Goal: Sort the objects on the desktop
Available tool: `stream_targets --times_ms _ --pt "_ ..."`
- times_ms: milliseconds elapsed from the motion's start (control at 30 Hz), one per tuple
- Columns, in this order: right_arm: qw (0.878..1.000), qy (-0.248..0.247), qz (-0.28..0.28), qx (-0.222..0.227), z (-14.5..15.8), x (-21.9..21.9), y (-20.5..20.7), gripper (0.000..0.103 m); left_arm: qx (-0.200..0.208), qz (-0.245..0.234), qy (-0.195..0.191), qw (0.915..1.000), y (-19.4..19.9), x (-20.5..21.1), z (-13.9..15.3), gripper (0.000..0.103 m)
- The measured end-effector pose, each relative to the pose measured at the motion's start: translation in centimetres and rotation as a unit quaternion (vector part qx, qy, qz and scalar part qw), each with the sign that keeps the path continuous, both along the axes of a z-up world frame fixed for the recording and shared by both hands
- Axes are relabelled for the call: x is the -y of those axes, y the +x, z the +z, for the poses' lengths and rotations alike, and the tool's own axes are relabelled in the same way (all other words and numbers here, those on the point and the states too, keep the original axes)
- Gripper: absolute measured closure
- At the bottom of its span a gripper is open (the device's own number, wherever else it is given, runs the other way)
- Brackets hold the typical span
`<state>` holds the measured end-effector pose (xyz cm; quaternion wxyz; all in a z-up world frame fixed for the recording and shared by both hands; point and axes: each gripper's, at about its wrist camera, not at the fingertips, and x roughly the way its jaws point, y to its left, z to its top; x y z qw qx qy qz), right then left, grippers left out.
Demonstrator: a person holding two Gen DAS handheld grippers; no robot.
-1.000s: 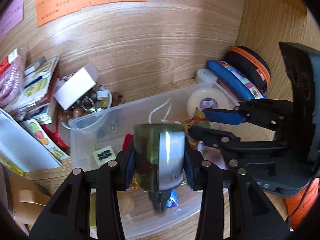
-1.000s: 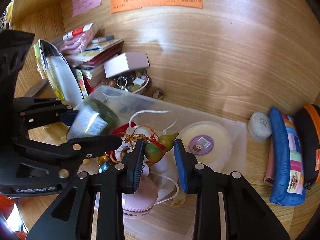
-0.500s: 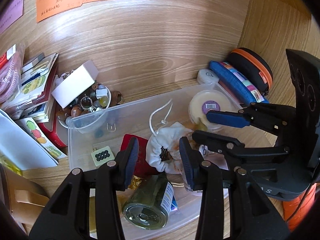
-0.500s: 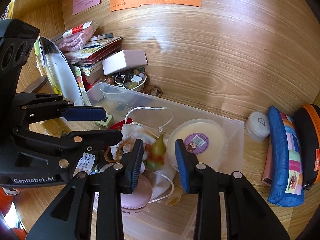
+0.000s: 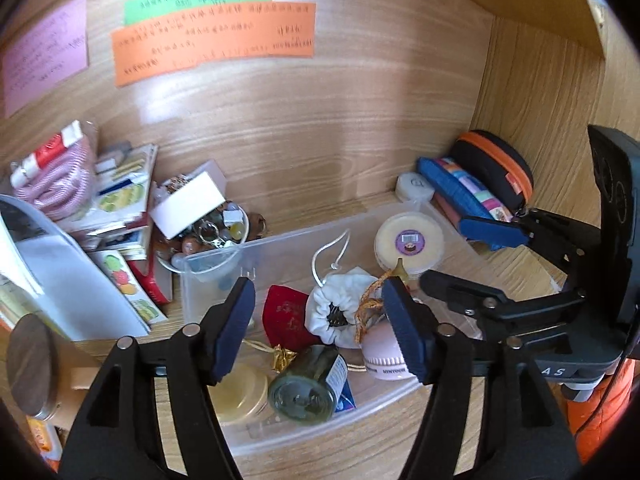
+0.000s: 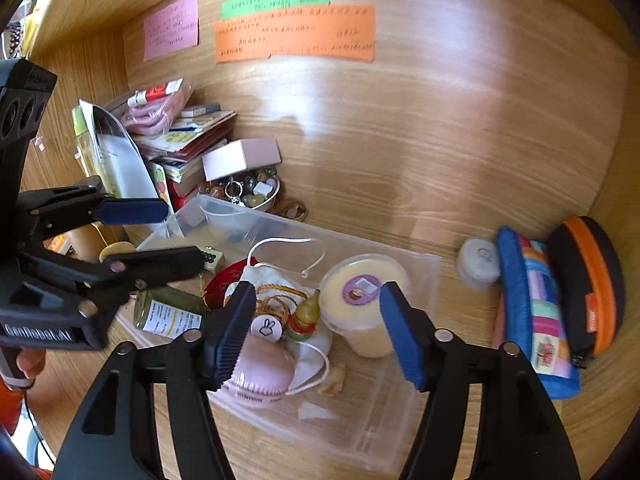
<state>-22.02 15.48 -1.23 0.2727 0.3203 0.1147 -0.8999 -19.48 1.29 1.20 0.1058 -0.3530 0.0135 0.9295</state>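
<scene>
**Listener:** What has changed since a second ago?

**Me:** Both things I carried are down. A second ago my left claw (image 5: 322,330) was clamped on the green glass jar (image 5: 306,386) and my right claw (image 6: 316,330) on the little gourd charm (image 6: 306,314). Now the jar lies on its side near the front wall of the clear plastic bin (image 5: 212,268), and the charm sits on the white drawstring pouch (image 5: 340,308) in the middle of the bin, beside the round yellow tub (image 6: 362,292).

**Listener:** So are your claws holding anything?

**Me:** No. The jaws of both are opening, standing fairly wide, with nothing pressed between the pads. Both hover above the bin, tilted down at it, with the right claw close alongside the left.

**Listener:** Which step is this?

**Me:** I judge it the release at the end of a drop-off. Two items have joined the red pouch (image 5: 286,314) and the pink round case (image 6: 260,376) already in the bin.

**Listener:** And next?

**Me:** Probably lifting clear and choosing more loose things on the tabletop (image 6: 460,200). Candidates are the small white round container (image 6: 478,262) and the blue striped pencil case (image 6: 538,312) to the right of the bin, or the bowl of trinkets (image 6: 248,194) behind it to the left. I should rise straight up so neither claw snags the pouch's cord.
</scene>
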Motion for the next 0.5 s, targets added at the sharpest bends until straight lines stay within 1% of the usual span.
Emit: stream_targets --times_ms 67,167,200,233,267,300,333,367,400,433,500 --pt "1.000 0.001 -0.009 -0.009 0.5 -0.5 0.7 0.031 -0.010 0.006 -0.002 0.9999 0.8 0.4 0.5 0.031" --pt "1.000 -0.001 -0.016 -0.021 1.1 -1.3 2.1 0.029 -0.021 0.012 -0.001 0.9997 1.9 0.7 1.2 0.030" --pt "1.000 -0.003 -0.017 -0.023 1.3 -1.5 2.5 0.027 -0.024 0.013 0.000 0.9996 2.5 0.8 1.5 0.029" --pt "1.000 -0.005 -0.018 -0.025 1.5 -1.8 2.9 0.025 -0.026 0.015 0.000 0.9996 2.8 0.8 1.6 0.028" --pt "0.999 -0.007 -0.022 -0.027 1.6 -2.0 3.3 0.019 -0.029 0.018 -0.001 0.9994 3.3 0.8 1.8 0.028" --pt "0.999 -0.010 -0.025 -0.030 1.8 -2.2 3.7 0.016 -0.031 0.020 -0.003 0.9993 3.7 0.8 1.8 0.027" --pt "0.999 -0.014 -0.028 -0.033 2.0 -2.4 4.2 0.015 -0.033 0.023 -0.003 0.9992 4.2 0.9 1.9 0.025" --pt "0.999 -0.018 -0.029 -0.033 2.1 -2.6 4.6 0.014 -0.035 0.027 -0.004 0.9990 4.7 1.0 1.9 0.020" --pt "0.999 -0.023 -0.030 -0.031 2.2 -2.8 5.1 0.012 -0.037 0.031 -0.004 0.9988 5.2 1.1 1.9 0.010" --pt "0.999 -0.027 -0.031 -0.030 2.3 -2.9 5.4 0.011 -0.043 0.037 -0.002 0.9984 5.7 1.2 2.0 0.007" --pt "0.998 -0.037 -0.035 -0.029 2.4 -3.3 6.4 0.001 -0.048 0.045 -0.001 0.9979 6.8 1.4 2.0 0.007"
